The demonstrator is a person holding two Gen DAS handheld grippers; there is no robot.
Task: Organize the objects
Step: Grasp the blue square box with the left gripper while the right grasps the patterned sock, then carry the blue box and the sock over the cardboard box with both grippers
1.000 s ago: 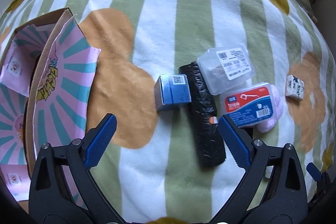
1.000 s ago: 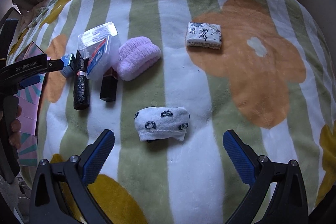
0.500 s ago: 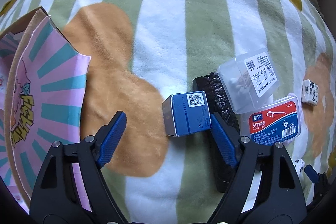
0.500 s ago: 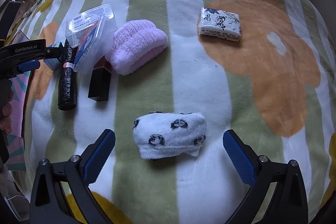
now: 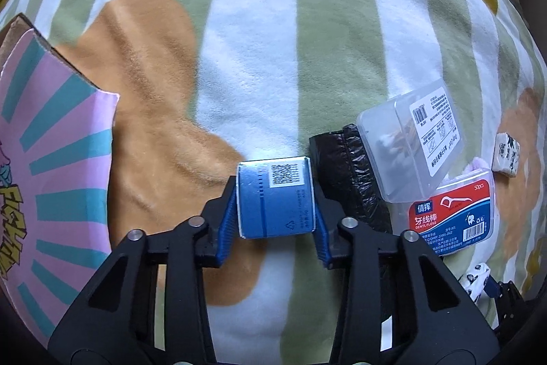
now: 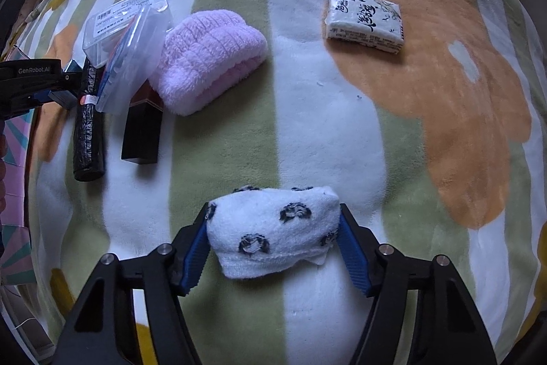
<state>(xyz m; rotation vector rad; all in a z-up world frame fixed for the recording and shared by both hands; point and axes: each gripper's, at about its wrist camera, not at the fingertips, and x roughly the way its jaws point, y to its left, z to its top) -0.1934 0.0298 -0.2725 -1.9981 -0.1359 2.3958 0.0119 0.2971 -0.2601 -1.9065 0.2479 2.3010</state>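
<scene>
My left gripper (image 5: 275,221) is shut on a small blue box (image 5: 275,197) with a QR label, which rests on the striped flower blanket (image 5: 259,57). My right gripper (image 6: 273,238) is shut on a white rolled sock with dark prints (image 6: 271,230), its blue pads pressing both ends. The left gripper also shows at the far left of the right wrist view (image 6: 30,81).
A pink and teal cardboard box (image 5: 44,180) lies open at the left. Near the blue box are a black roll (image 5: 352,170), a clear swab box (image 5: 410,142) and a floss pick box (image 5: 451,214). A pink towel (image 6: 208,57), a black box (image 6: 142,135) and a tissue pack (image 6: 364,21) lie farther off.
Both grippers moved forward and closed: the left on the blue box, the right on the white sock. Both were open half a second ago.
</scene>
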